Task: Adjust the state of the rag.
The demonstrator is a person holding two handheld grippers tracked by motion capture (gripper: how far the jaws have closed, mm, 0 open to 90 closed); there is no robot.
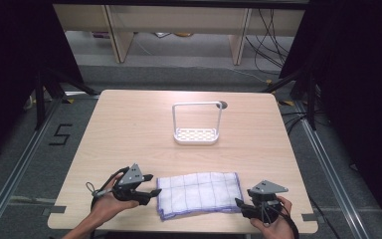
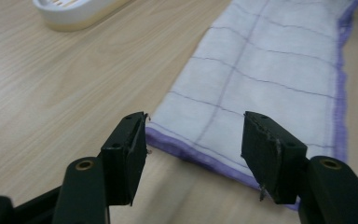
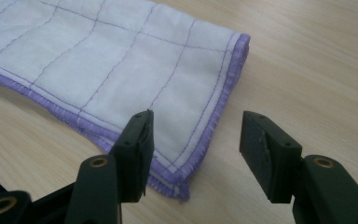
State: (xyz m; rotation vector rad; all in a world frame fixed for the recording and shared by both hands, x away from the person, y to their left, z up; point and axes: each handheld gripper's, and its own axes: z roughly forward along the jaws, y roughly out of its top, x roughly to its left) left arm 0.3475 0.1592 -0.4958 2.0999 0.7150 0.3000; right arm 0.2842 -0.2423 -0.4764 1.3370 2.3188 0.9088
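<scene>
I'm holding my left gripper (image 1: 153, 184) and right gripper (image 1: 238, 204) with jaws apart, gripping nothing, flanking the folded cloth (image 1: 199, 193) lying flat at the table's (image 1: 129, 129) near edge. White rack (image 1: 197, 123) sitting behind it.

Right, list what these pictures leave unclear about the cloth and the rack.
- Cloth: how many layers it is folded into; high view too small, both gripper views show just the hem edges.
- Rack: cut off by the top edge in the left gripper view.
- Rack tray: whether anything lies in it; too small in the high view.
</scene>
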